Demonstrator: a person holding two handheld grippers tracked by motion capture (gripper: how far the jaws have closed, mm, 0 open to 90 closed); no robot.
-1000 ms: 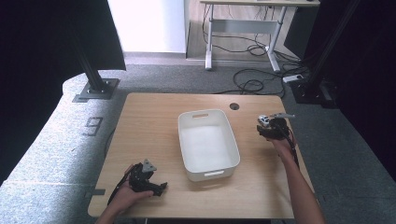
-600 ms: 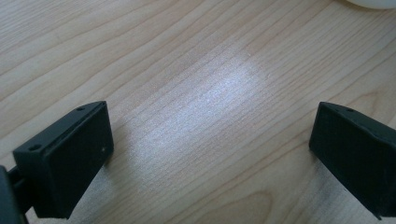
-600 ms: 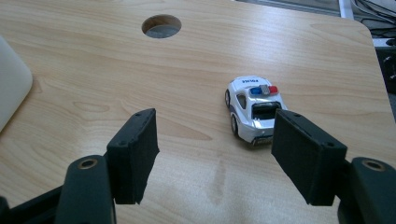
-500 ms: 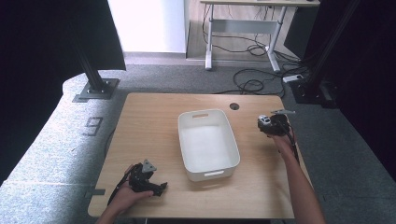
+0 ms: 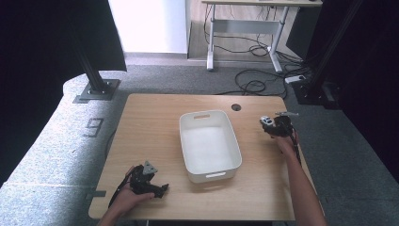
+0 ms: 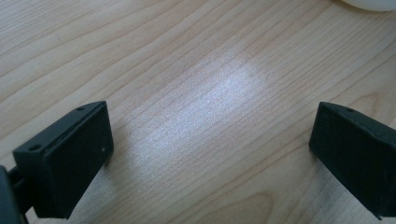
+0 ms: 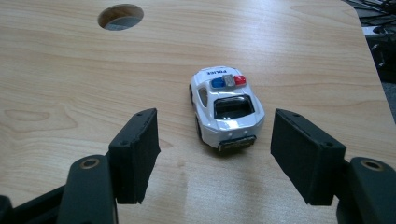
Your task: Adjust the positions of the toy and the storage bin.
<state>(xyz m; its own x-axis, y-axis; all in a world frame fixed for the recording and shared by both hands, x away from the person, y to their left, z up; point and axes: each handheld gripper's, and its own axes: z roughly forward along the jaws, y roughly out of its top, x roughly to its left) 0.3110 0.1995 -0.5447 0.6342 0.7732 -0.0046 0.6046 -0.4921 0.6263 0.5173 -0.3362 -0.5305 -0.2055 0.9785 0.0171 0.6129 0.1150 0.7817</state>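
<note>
From above, your right gripper (image 5: 270,123) sits on the desk (image 5: 155,122) to the right of the white bin (image 5: 209,145), near its far end, with the toy car (image 5: 267,121) at its tip. Your left gripper (image 5: 157,188) rests to the near left of the bin. In the left gripper view your fingers (image 6: 70,154) are released over bare wood. In the right gripper view your fingers (image 7: 135,154) are released, and the police car (image 7: 226,107) stands just ahead of them, nose pointing away, untouched.
</note>
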